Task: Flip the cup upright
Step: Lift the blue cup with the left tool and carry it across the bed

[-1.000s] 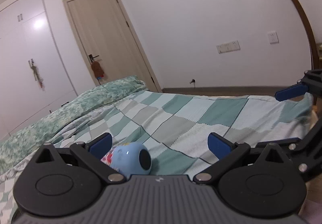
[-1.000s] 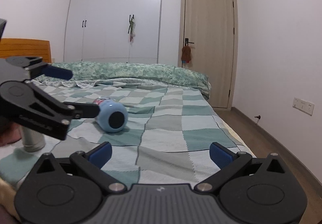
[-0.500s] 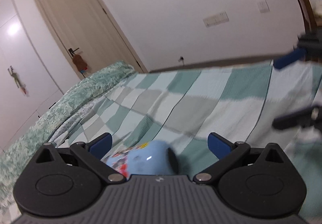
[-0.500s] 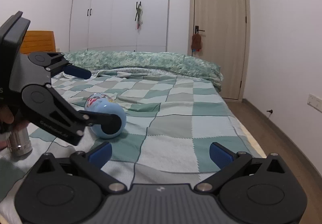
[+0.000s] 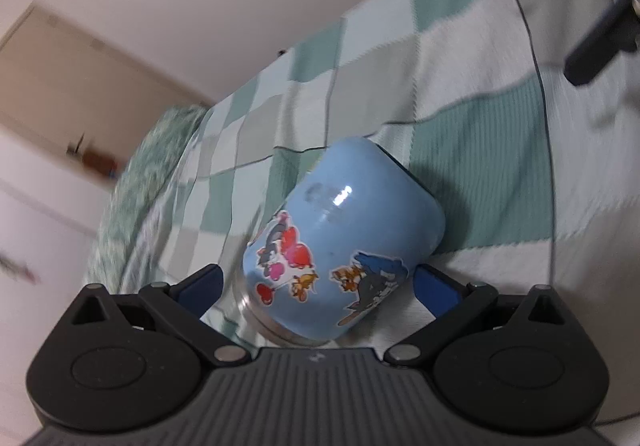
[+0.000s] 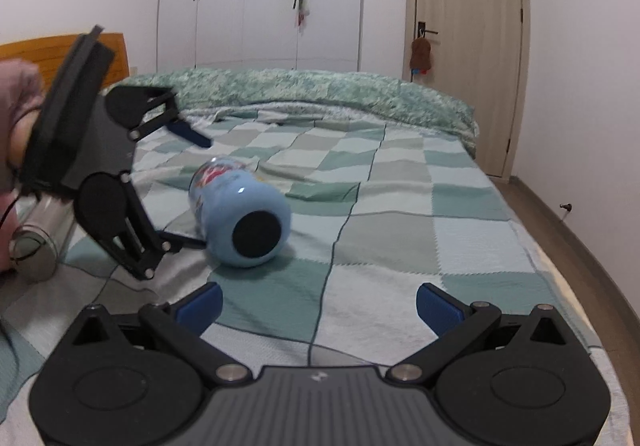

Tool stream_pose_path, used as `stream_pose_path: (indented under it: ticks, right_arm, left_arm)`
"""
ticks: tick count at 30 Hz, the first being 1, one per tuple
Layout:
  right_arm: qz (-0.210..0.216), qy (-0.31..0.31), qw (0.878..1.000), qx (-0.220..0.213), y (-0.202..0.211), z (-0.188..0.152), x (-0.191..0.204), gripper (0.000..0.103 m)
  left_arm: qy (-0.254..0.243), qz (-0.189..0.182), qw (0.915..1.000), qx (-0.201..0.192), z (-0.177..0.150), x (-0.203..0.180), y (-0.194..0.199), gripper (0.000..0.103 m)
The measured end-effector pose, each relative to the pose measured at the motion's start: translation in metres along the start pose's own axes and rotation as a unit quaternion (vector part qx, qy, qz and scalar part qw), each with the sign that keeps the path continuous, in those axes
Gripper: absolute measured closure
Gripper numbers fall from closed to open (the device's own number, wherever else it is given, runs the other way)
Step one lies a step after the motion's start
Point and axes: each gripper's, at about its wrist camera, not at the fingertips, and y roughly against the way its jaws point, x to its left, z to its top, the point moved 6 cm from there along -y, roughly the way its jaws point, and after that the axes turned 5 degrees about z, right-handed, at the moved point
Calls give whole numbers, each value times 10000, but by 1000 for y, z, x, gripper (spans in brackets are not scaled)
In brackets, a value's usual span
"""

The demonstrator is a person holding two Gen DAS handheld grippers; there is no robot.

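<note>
blue stickered cup (image 5: 344, 242), green checked bedspread (image 6: 400, 213)

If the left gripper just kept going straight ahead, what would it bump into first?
The blue cup, most likely. It lies on its side on the bed, right between the left gripper's open fingers, rim end nearest the camera. Whether the fingers already touch it is unclear.

My left tongs (image 5: 316, 288) and right tongs (image 6: 318, 304) look alike: matte black linkage arms with silver screws, round black pivot discs, a ribbed grey housing, and blue fingertips (image 6: 436, 304). My hand (image 6: 18, 117) is bare skin.
</note>
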Motion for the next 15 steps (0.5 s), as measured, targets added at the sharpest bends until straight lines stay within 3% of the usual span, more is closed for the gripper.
stream_pose_path:
  ticks: [3,8,15]
  right_arm:
    - [-85,-79,9999,98,-6,3,-2,0]
    - [-379,-328,9981,350,-17,8,-15,0]
    - [-700,-753,9934,517,-39,17,-39,0]
  left_arm:
    - [-678,0,9975,-185,4,-10,-8,0]
    - [-1810,94,9825,-421,7,-31,-22,0]
    - [-1926,-120,9793,-617,1,-30,-33,0]
